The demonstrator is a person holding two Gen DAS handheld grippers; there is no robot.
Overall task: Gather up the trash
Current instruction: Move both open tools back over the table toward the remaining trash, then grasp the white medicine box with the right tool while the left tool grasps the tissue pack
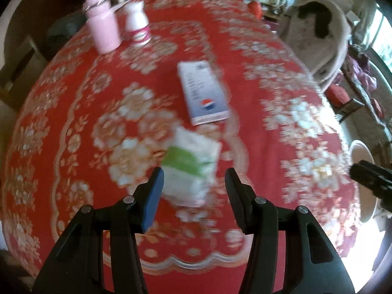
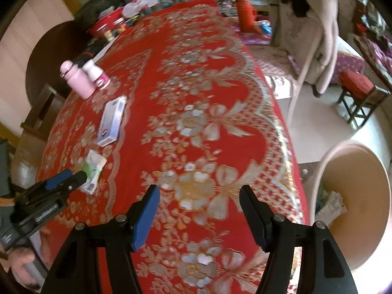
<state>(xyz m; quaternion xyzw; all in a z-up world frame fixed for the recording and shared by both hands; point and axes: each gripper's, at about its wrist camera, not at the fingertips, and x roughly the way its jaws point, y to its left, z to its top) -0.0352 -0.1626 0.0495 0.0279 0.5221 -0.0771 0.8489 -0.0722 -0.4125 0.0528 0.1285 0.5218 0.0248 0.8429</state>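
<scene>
Red tablecloth; left claw released over tissue pack — white box beyond; right claw released.

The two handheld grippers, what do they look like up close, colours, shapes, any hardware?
Both the left gripper and the right gripper are black plastic with angular, cut-out arms, silver round pins at the pivots, and two tapering fingers. On each, one finger wears a flat blue pad; the other is black and ribbed. No cables show.

Both hand-held grippers, left and right, gape, angled downward.
</scene>
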